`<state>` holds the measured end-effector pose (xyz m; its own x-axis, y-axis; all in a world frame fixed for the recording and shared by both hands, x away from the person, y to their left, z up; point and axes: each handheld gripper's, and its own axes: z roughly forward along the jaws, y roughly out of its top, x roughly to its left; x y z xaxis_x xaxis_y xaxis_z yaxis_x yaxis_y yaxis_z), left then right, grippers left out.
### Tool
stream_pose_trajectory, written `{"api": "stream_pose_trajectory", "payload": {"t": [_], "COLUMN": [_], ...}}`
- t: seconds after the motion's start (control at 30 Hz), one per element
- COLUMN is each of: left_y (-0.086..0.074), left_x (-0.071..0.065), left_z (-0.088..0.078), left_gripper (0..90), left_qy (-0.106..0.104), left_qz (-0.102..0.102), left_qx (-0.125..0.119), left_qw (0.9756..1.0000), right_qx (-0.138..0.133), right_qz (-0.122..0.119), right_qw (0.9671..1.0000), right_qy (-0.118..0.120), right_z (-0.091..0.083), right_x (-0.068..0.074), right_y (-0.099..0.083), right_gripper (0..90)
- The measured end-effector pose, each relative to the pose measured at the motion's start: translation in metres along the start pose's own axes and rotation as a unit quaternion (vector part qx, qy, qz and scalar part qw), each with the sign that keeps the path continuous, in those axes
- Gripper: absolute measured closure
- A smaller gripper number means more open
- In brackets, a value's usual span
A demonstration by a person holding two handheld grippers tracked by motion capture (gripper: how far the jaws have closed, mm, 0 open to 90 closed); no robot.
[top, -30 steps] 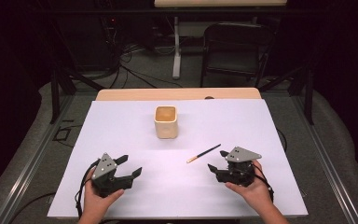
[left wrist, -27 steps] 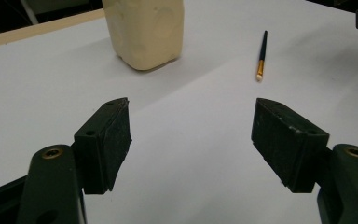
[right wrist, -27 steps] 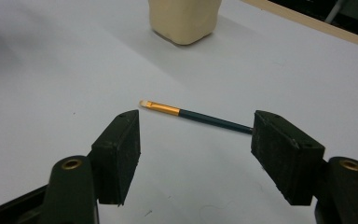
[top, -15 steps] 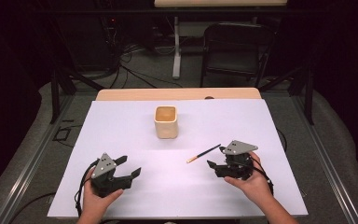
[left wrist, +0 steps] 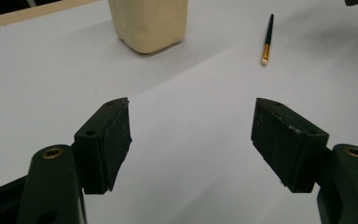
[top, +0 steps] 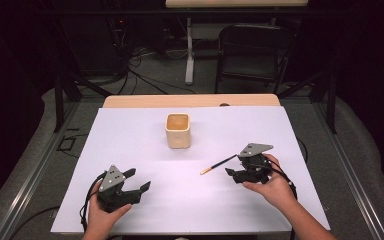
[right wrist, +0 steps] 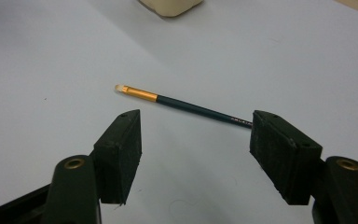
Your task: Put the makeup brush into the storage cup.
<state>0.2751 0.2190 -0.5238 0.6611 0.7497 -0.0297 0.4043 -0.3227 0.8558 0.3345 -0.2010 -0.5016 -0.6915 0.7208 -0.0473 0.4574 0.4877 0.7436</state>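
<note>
Right hand-held gripper (top: 235,172), jaws apart and just narrowing with nothing between them, sits beside the paintbrush (top: 219,164) lying flat on the table (top: 130,130), near and right of the cup (top: 178,130). Left hand-held gripper (top: 137,181), jaws apart, empty.

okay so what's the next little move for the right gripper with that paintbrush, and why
Probably ease the right gripper forward and down so its jaws straddle the paintbrush, then close. The jaws stand open and the brush lies flat on the white table cover just beyond the pads, untouched.
</note>
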Motion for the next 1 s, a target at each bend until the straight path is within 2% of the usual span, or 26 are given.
{"api": "stream_pose_trajectory", "payload": {"t": [0.13, 0.17, 0.27, 0.67, 0.8, 1.0], "left_y": [-0.001, -0.001, -0.001, 0.0, 0.0, 0.0], "left_x": [0.0, 0.001, 0.001, 0.002, 0.003, 0.003], "left_z": [-0.001, -0.001, -0.001, 0.001, 0.001, 0.001], "left_gripper": [28.4, 28.4, 28.4, 28.4, 28.4, 28.4], "left_qy": [0.002, 0.002, 0.003, -0.001, -0.002, -0.002], "left_qz": [0.0, 0.0, -0.001, -0.004, -0.006, -0.007], "left_qx": [0.002, 0.002, 0.003, 0.003, 0.003, 0.004], "left_qw": [1.0, 1.0, 1.0, 1.0, 1.0, 1.0], "right_qx": [0.003, 0.011, 0.019, 0.02, 0.04, 0.051], "right_qz": [0.003, 0.015, 0.01, 0.003, -0.012, -0.012], "right_qw": [1.0, 0.9998, 0.9998, 0.9998, 0.9991, 0.9986], "right_qy": [-0.004, 0.004, 0.002, 0.0, -0.002, 0.0], "right_z": [0.0, 0.001, 0.001, -0.003, 0.0, 0.002], "right_x": [-0.004, -0.007, -0.01, -0.018, -0.019, -0.021], "right_y": [0.002, 0.003, 0.005, 0.022, 0.026, 0.03], "right_gripper": [33.8, 34.0, 34.1, 36.3, 35.3, 34.9]}}
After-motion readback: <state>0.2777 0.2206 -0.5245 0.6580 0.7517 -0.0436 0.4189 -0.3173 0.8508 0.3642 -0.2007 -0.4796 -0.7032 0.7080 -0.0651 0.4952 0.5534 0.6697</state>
